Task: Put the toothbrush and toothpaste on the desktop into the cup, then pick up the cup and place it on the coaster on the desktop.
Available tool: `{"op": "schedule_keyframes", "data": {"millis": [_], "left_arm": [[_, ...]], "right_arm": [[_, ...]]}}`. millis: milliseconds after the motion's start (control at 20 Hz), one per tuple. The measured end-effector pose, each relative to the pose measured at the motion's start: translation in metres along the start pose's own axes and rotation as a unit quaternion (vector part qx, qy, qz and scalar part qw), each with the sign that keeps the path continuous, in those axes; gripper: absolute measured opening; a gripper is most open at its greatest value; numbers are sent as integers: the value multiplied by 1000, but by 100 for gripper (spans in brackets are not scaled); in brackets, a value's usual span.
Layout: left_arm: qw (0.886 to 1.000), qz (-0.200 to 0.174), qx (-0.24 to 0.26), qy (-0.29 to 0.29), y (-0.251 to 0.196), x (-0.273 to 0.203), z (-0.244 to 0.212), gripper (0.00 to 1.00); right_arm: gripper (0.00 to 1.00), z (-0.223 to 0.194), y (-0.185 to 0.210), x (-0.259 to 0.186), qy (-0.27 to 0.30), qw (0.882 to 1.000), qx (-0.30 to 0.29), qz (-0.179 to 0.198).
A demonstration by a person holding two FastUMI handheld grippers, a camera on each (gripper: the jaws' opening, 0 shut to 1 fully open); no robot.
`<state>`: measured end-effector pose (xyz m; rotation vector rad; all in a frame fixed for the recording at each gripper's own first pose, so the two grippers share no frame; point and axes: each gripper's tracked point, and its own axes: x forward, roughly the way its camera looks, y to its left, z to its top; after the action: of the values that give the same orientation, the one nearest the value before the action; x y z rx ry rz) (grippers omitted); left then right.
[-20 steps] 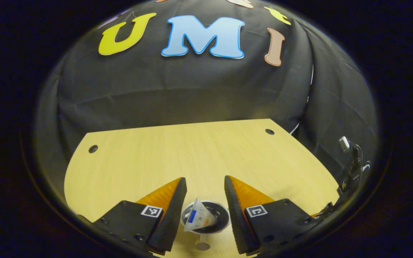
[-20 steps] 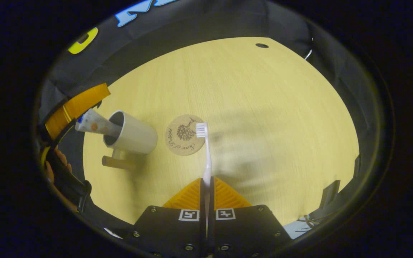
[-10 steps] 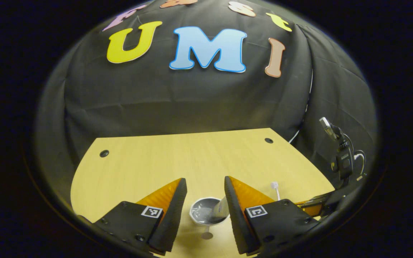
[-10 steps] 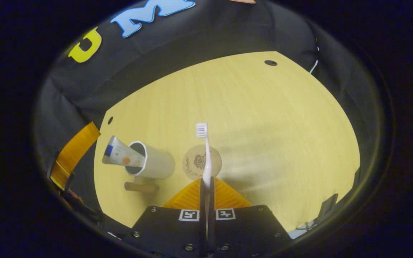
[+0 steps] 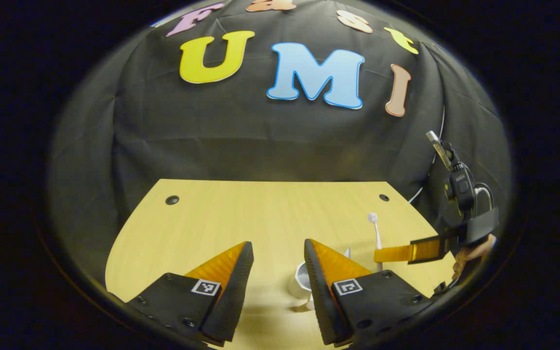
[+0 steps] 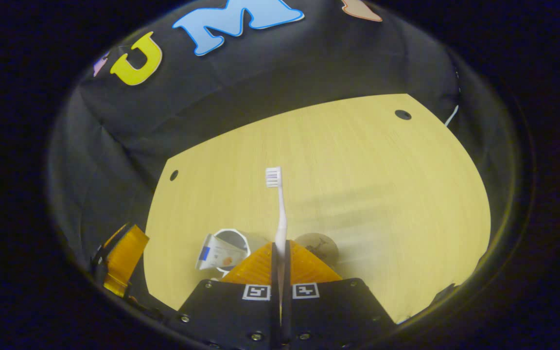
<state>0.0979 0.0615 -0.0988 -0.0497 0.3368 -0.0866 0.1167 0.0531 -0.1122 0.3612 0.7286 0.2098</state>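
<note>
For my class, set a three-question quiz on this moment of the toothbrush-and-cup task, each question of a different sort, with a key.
1. True or false: the toothpaste already sits in the cup.
2. What does the right gripper hold? A) the coaster B) the toothbrush C) nothing
3. Fill in: the left gripper has its jaws ____.

Key:
1. True; the tube leans out over the cup's rim.
2. B; the toothbrush is clamped between the shut fingers, bristle end up, while the coaster lies on the desktop beside the cup.
3. Open, with nothing between them.
</note>
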Motion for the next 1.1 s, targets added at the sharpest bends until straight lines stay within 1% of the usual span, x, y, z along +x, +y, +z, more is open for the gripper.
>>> {"op": "schedule_keyframes", "data": {"millis": [200, 250, 350, 400, 500, 550, 600, 750, 850, 950, 1000, 1050, 1100], "left_arm": [[999, 30, -22, 7, 38, -16, -12, 75], [999, 37, -27, 8, 48, -20, -13, 70], [998, 54, -32, 13, 66, -29, -18, 70], [997, 63, -33, 16, 76, -32, -20, 65], [996, 78, -38, 20, 91, -39, -25, 75], [995, 84, -41, 22, 99, -41, -27, 75], [995, 89, -45, 24, 105, -43, -29, 70], [993, 99, -55, 31, 115, -47, -35, 70], [993, 99, -60, 35, 116, -45, -35, 70], [993, 95, -65, 40, 116, -42, -39, 70], [993, 92, -67, 41, 116, -41, -41, 75], [993, 90, -68, 43, 115, -41, -42, 66], [993, 89, -69, 45, 114, -40, -42, 66]], "right_arm": [[2, 39, 19, 14, -28, 999, -22, 9], [2, 49, 22, 19, -33, 999, -26, 9], [2, 66, 30, 28, -42, 999, -32, 10], [2, 74, 35, 34, -46, 998, -36, 11], [2, 85, 50, 44, -53, 997, -46, 20], [2, 91, 58, 49, -55, 997, -50, 24], [2, 92, 67, 54, -56, 997, -53, 30], [2, 80, 96, 60, -49, 995, -60, 56], [2, 71, 112, 64, -52, 992, -89, 70], [2, 56, 120, 66, -44, 989, -115, 81], [2, 50, 123, 66, -43, 988, -122, 85], [2, 49, 123, 66, -45, 987, -127, 88], [2, 50, 122, 68, -47, 986, -132, 92]]}}
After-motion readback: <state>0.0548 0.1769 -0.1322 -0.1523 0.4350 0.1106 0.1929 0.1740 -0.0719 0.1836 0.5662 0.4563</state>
